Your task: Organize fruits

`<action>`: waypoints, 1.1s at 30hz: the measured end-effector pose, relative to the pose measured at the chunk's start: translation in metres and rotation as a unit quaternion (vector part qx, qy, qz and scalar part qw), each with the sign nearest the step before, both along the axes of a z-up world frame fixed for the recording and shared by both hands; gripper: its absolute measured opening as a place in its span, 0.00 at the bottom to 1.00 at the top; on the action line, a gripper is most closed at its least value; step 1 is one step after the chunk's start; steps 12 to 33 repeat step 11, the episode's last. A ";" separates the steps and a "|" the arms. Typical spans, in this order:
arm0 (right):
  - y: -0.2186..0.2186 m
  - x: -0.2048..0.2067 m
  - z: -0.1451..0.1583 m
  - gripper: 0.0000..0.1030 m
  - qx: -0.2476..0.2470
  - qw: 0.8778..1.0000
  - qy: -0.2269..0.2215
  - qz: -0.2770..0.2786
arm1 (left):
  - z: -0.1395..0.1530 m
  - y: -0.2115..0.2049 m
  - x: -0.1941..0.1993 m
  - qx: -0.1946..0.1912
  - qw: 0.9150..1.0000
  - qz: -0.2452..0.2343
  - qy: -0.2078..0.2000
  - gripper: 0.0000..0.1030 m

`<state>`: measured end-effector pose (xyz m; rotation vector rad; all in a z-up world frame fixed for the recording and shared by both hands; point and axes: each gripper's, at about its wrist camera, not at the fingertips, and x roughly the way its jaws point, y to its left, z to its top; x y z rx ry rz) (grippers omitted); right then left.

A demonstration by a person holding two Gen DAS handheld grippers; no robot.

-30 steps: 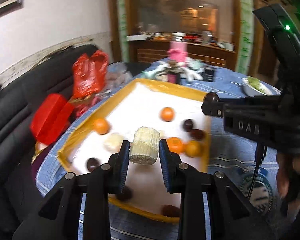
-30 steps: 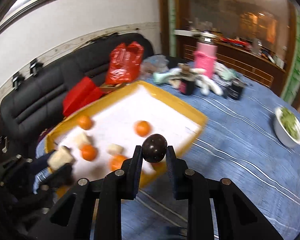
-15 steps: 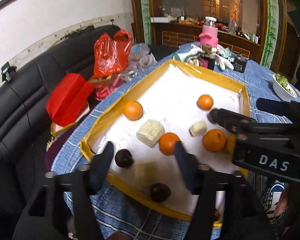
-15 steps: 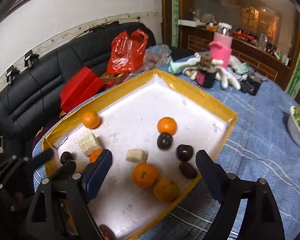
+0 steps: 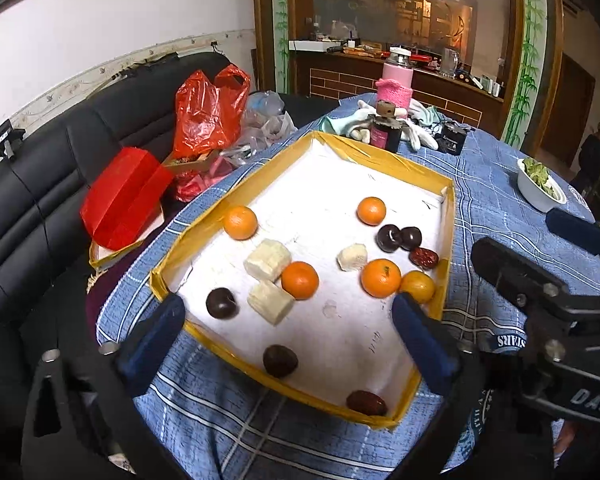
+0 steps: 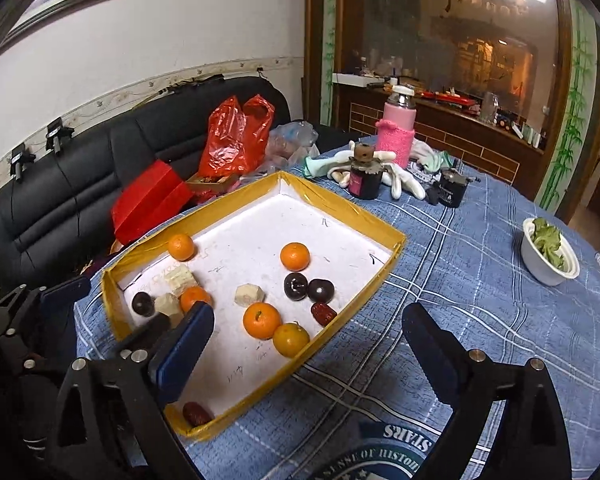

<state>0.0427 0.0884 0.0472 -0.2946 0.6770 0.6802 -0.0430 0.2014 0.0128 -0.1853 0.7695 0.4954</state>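
Observation:
A shallow white tray with a yellow taped rim (image 5: 451, 216) (image 6: 384, 276) sits on the blue checked table. In it lie several oranges (image 5: 300, 280) (image 6: 261, 320), pale cut fruit pieces (image 5: 270, 303) (image 6: 249, 293), dark round fruits (image 5: 389, 237) (image 6: 296, 286) and red dates (image 5: 424, 257) (image 6: 323, 313). My left gripper (image 5: 288, 344) is open and empty, held back above the tray's near edge. My right gripper (image 6: 312, 356) is open and empty above the tray's near right corner. The right gripper also shows at the right of the left wrist view (image 5: 540, 304).
A white bowl of greens (image 6: 550, 256) stands at the right. A dark jar (image 6: 365, 178), a pink bottle (image 6: 396, 132), white gloves and a black box (image 6: 452, 190) crowd the far side. A black sofa with red bags (image 5: 208, 112) lies left.
Both grippers opened and pulled back. The pale piece left the left gripper and the dark fruit left the right gripper; both now lie in the tray.

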 end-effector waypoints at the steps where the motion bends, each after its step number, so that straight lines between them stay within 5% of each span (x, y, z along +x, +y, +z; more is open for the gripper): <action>1: -0.001 -0.003 0.003 0.93 0.000 1.000 -0.004 0.002 | 0.001 0.000 0.000 -0.002 1.000 0.000 -0.002 1.00; 33: 0.000 -0.009 0.010 0.93 0.002 1.000 -0.006 0.007 | 0.003 0.001 -0.001 0.014 1.000 0.009 -0.009 1.00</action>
